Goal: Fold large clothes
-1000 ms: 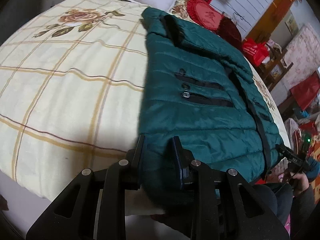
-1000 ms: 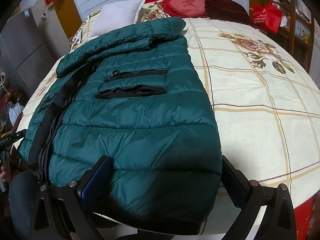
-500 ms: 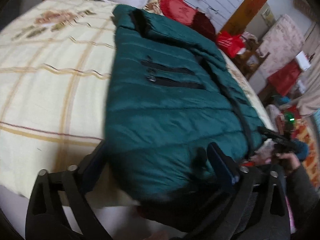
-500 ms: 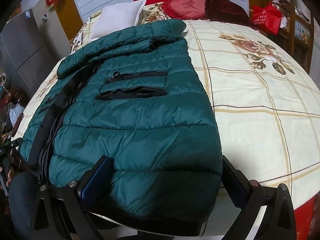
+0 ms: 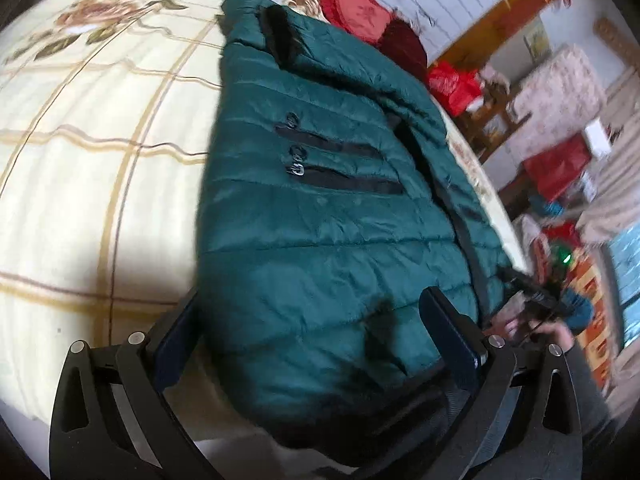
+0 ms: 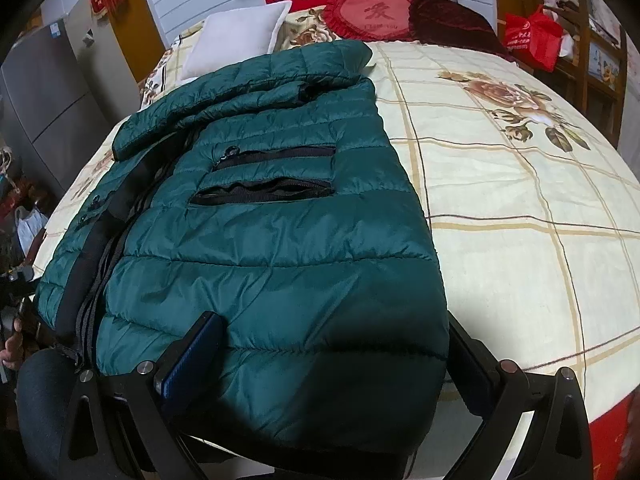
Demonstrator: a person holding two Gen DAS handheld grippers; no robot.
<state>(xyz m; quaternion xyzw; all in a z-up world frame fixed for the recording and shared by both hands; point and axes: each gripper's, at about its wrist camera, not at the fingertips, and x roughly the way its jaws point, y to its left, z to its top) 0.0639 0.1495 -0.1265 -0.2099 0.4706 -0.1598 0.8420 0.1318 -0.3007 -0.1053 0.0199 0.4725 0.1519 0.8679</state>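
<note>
A dark green quilted jacket (image 5: 320, 220) with black zip pockets lies flat along one side of the bed, its collar at the far end. My left gripper (image 5: 310, 312) is open wide at the jacket's near hem. The puffy hem bulges up between its blue pads (image 5: 452, 340) without being pinched. In the right wrist view the jacket (image 6: 280, 240) fills the middle, and my right gripper (image 6: 332, 324) also stands open wide over the other near corner of the hem. Its left pad (image 6: 192, 356) rests against the fabric and nothing is clamped.
The bed's cream sheet (image 6: 520, 220) with tan checks and rose prints stretches beside the jacket. A white pillow (image 6: 236, 40) and red cushions (image 6: 372, 16) lie at the head. Red bags (image 5: 456, 84), a wooden shelf (image 6: 600, 76) and clutter stand past the bed's side.
My left gripper, shut on the jacket's near hem a second ago, has let go and spread wide, turning a little to the right. The right gripper and the jacket have stayed put.
</note>
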